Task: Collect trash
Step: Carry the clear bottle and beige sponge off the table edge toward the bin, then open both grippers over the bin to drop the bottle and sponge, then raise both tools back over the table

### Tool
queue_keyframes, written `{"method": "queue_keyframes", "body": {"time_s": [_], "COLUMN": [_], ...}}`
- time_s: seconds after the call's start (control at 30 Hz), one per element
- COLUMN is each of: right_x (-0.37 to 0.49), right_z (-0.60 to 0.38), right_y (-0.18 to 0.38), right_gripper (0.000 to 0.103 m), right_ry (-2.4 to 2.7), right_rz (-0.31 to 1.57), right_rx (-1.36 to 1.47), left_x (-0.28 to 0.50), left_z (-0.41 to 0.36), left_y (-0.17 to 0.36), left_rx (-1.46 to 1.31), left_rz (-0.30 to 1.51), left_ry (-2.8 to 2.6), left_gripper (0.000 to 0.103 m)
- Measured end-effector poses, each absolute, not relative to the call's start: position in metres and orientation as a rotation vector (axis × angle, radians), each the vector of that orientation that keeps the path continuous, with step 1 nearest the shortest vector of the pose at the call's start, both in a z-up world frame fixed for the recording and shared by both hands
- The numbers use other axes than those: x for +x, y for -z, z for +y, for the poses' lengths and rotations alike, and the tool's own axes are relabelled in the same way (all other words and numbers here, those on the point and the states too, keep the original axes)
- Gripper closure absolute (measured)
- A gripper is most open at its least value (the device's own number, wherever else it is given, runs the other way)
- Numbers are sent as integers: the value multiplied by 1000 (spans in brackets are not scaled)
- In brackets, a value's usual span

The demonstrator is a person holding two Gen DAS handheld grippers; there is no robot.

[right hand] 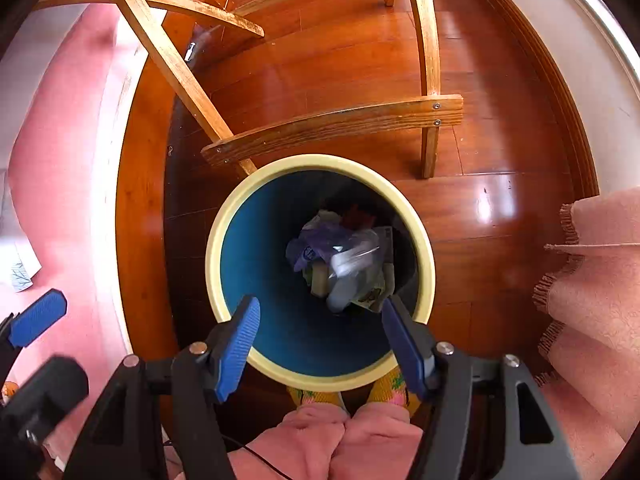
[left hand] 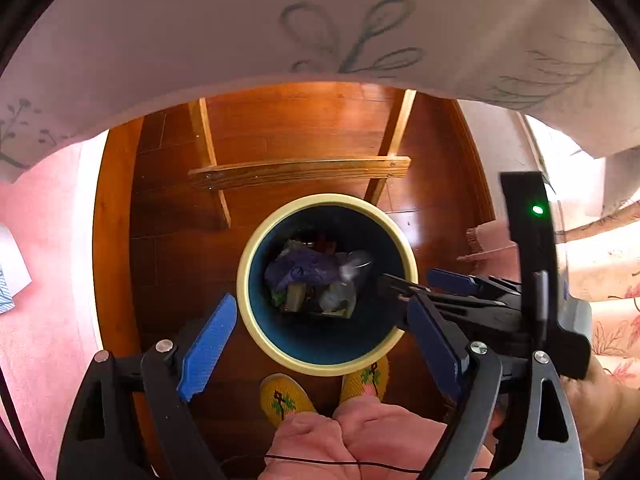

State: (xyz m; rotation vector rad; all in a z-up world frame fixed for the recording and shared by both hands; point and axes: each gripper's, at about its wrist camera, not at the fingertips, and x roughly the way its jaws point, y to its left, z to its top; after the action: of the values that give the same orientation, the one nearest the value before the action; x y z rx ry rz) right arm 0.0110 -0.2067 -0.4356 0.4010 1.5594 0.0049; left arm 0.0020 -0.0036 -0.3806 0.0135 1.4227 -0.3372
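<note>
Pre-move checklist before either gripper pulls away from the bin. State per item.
1. Left gripper jaws open, nothing between: ok.
2. Right gripper jaws open, nothing between: ok.
3. Trash lying inside the bin: ok; one blurred clear piece may still be dropping.
4. Bin upright on the wood floor: ok.
5. Nothing hanging over the rim: ok.
6. More trash left to collect elsewhere: cannot tell.
</note>
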Motion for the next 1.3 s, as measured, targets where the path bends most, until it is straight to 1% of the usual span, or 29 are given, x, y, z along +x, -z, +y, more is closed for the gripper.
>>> {"method": "queue_keyframes", "body": {"time_s": [0.17,0.33,0.53,0.6,0.67,0.93,1.17,1.3], "right_x": [0,-10,-19,-21,-21,-19,-9,4], "right_z": [-209,-209,-203,-201,-199,-189,-191,-196], "right_y": [415,375,290,259,228,113,45,19], "right_gripper": [39,39,39,39,39,39,39,39], "right_ry": [23,20,0,-8,-16,-36,-24,8], "right_rz": [1540,1500,1442,1420,1400,1281,1133,1094], "right_rx": [413,425,430,426,419,367,325,301], "left_x": [3,0,-5,-4,-3,1,16,29], "left_z": [11,20,37,43,49,57,57,61], "left_y": [366,330,255,225,193,78,9,-20], "left_rx": [-7,-11,-40,-67,-82,-106,-61,-40], "left_rz": [1390,1353,1313,1309,1295,1179,1041,979], "left_ry": [289,267,263,279,289,393,393,360], "left_gripper": [16,14,13,5,2,2,1,1]}}
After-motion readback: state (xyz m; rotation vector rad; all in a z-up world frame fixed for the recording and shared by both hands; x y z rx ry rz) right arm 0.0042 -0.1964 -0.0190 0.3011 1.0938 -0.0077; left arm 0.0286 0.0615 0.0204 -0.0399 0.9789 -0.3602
